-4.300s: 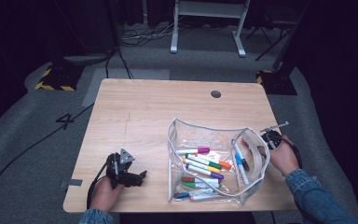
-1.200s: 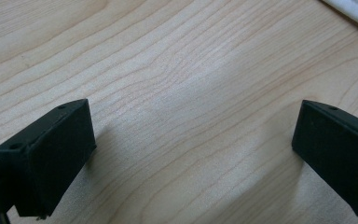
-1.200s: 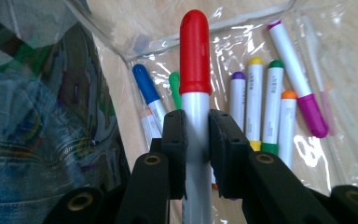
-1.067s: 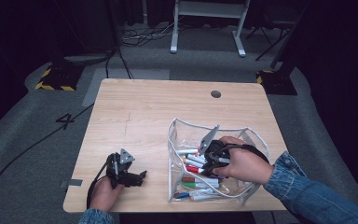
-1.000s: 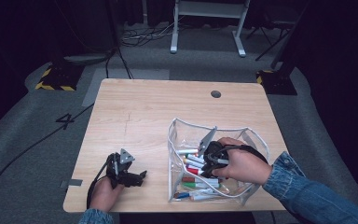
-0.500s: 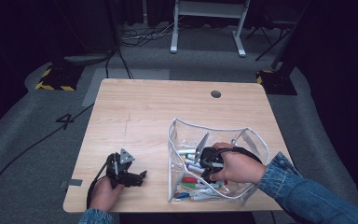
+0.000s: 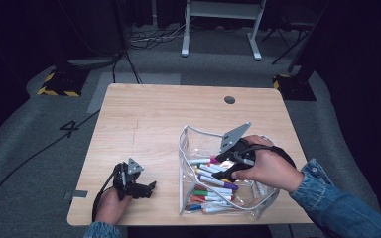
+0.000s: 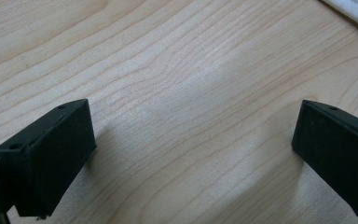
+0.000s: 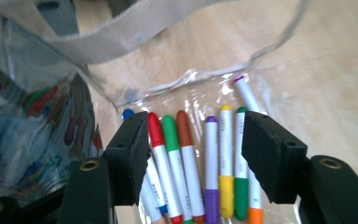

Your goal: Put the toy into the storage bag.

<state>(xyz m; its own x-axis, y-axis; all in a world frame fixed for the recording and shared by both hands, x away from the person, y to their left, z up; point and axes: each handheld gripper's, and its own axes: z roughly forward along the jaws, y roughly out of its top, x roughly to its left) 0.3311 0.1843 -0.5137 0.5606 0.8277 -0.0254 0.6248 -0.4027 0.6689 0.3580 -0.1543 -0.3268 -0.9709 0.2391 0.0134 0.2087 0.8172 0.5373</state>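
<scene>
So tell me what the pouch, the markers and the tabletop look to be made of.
Pouch: clear, glossy soft plastic, likely vinyl; it crinkles and the markers show through it. Its rim looks like a woven white fabric band.
Markers: smooth, hard plastic barrels, white with coloured caps.
Tabletop: pale matt wood grain, solid wood or laminate, hard to say which.

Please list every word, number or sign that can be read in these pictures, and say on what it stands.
"4": large dark numeral on the grey floor, left of the table.
Small print on the white barrels of the markers in the clear pouch, under the right gripper: too blurred to read.
Yellow and black hazard stripes on the floor: a sign without words.
</scene>
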